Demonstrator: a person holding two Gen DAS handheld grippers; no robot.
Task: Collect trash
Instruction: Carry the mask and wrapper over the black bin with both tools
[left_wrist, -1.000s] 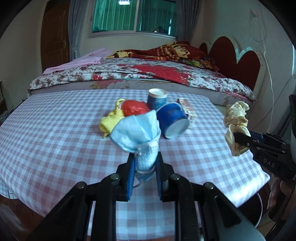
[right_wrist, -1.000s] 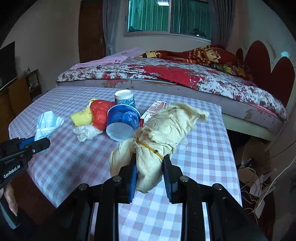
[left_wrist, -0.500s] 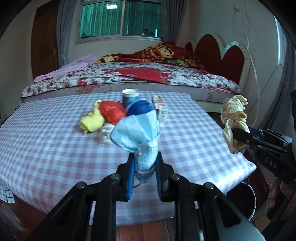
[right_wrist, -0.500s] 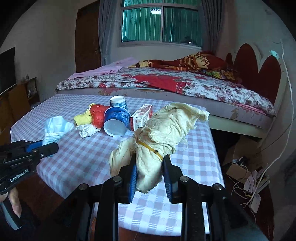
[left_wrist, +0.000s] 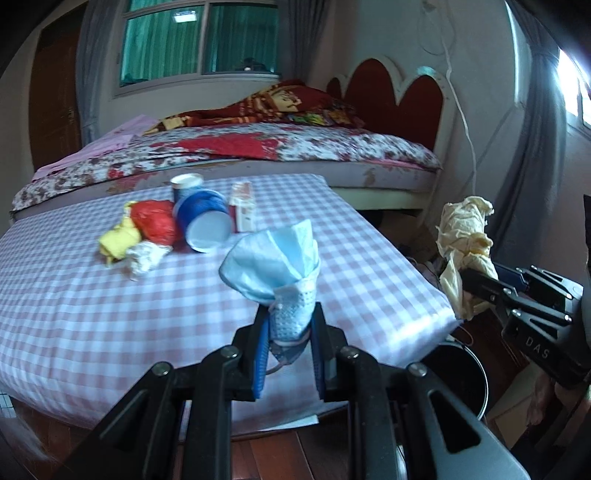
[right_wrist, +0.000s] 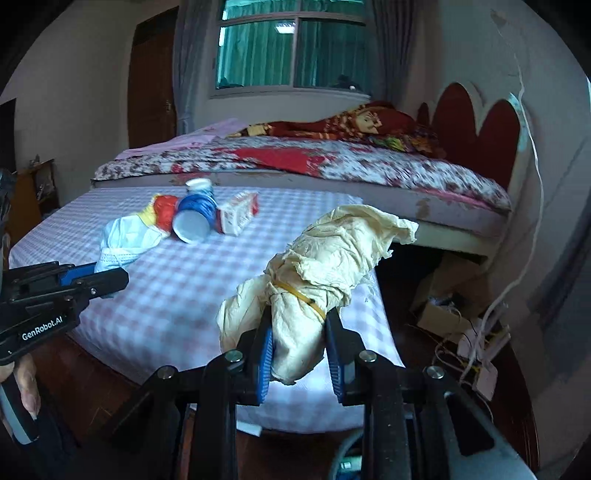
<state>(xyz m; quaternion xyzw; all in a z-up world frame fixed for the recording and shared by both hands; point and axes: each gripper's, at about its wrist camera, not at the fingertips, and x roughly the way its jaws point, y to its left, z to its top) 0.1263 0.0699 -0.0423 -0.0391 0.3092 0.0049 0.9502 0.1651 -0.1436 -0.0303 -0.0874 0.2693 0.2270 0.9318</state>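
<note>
A crumpled light-blue face mask (left_wrist: 275, 264) is pinched between the blue pads of the left gripper (left_wrist: 290, 338), held above the near edge of the desk (left_wrist: 74, 302), which is covered by a pink-and-white checked cloth. A cream paper wad (right_wrist: 325, 269) bound with a yellow rubber band is clamped in the right gripper (right_wrist: 299, 345), held off the desk's right edge near its near-right corner. Below that corner, on the wooden floor, part of a dark round bin (left_wrist: 463, 373) is seen. More trash is left on the desk toward its far edge: a yellow wad (left_wrist: 118, 240), a red wad (left_wrist: 155, 221), a white wad (left_wrist: 146, 254), a blue paper cup (left_wrist: 203, 221) lying on its side, a second cup (left_wrist: 186, 184) behind it and a small carton (left_wrist: 243, 206). A bed (left_wrist: 258, 147) is seen beyond the desk's far edge.
</note>
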